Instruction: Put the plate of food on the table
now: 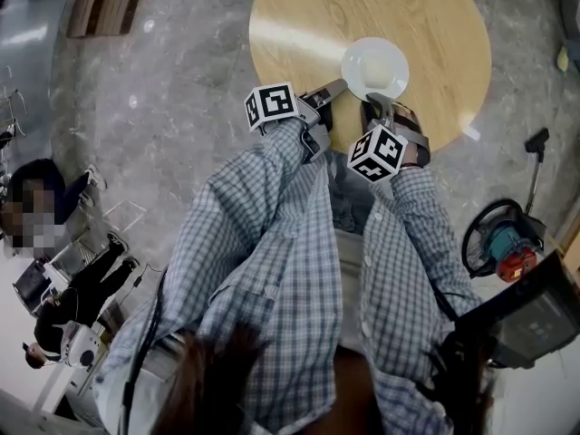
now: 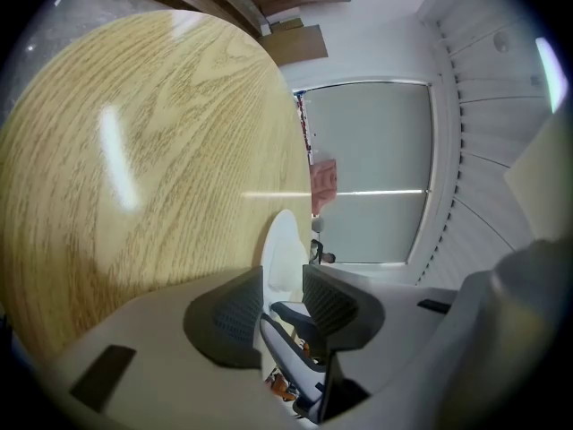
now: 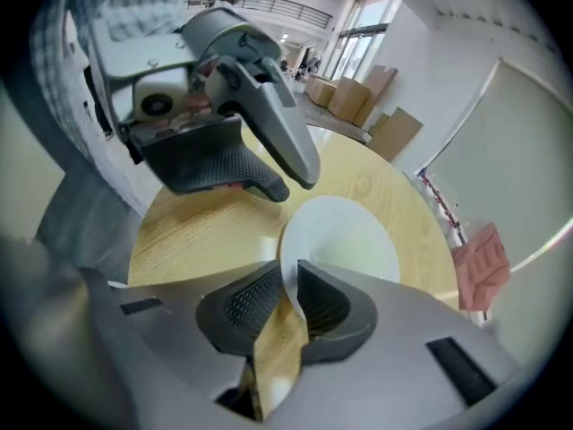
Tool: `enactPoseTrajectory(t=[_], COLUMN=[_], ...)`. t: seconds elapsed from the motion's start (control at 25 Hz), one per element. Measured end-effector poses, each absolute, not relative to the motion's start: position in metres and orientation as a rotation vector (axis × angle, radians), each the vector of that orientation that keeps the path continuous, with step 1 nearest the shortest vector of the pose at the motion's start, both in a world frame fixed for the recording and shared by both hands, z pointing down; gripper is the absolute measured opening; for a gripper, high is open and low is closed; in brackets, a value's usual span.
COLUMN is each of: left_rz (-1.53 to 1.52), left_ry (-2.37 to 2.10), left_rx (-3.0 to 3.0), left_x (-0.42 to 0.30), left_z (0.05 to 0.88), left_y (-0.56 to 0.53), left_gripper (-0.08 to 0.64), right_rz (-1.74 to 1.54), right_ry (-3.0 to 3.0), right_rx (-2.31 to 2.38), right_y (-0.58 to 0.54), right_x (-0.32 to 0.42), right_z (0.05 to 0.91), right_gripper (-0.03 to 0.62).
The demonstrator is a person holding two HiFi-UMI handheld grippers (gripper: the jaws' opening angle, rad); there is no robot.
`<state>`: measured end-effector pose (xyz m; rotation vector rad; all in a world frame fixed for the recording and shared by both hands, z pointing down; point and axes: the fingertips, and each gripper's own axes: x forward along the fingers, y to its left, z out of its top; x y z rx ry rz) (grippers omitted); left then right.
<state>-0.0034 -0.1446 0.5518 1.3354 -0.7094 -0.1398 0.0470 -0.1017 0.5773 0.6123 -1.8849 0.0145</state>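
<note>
A white plate (image 1: 374, 66) lies on the round wooden table (image 1: 299, 25), near its front edge; its face looks bare. My left gripper (image 1: 333, 93) is at the plate's left side, open. In the left gripper view the plate (image 2: 285, 245) shows edge-on between the spread jaws of the left gripper (image 2: 282, 285), with a gap on both sides. My right gripper (image 1: 379, 105) is at the plate's near rim. In the right gripper view the right gripper (image 3: 288, 285) is shut on the rim of the plate (image 3: 345, 236). The left gripper's fingers (image 3: 269, 124) hang above the plate's far side.
Grey stone floor surrounds the table. A blue and red machine with a hose (image 1: 503, 243) stands on the floor at the right. A seated person (image 1: 54, 207) is at the far left. Cardboard boxes (image 3: 345, 97) stand beyond the table (image 3: 206, 227).
</note>
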Motion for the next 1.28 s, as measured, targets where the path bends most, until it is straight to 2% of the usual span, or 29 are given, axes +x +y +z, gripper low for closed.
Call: enactPoseTrajectory(t=[0.56,0.8,1.0,1.08,1.28], left_rz=[-0.115,-0.05,0.006,0.031,0.073], left_ry=[-0.767,-0.764,-0.786,-0.795,-0.785], left_rx=[1.449,1.597,1.74,1.8,1.948], left_x=[-0.007,0.003,0.008,0.012,0.018], left_z=[0.542,0.521,0.496,0.483,0.454], left_y=[-0.154,-0.16,-0.163,-0.162,-0.159], left_gripper=[0.138,0.056,0.015,0.008,0.008], right_rz=[0.481,0.611,0.655,0.653,0.61], right_ry=[-2.187,-2.254,-2.305,-2.324,-2.355], right_rx=[0.951,1.074,1.142,1.189,1.243], right_y=[-0.117,-0.126,-0.13,-0.131,-0.134], right_x=[0.046,0.056,0.06,0.063,0.068], right_z=[0.532,0.509,0.489,0.477,0.456], right_gripper=[0.043,0.041,0.038,0.017,0.011])
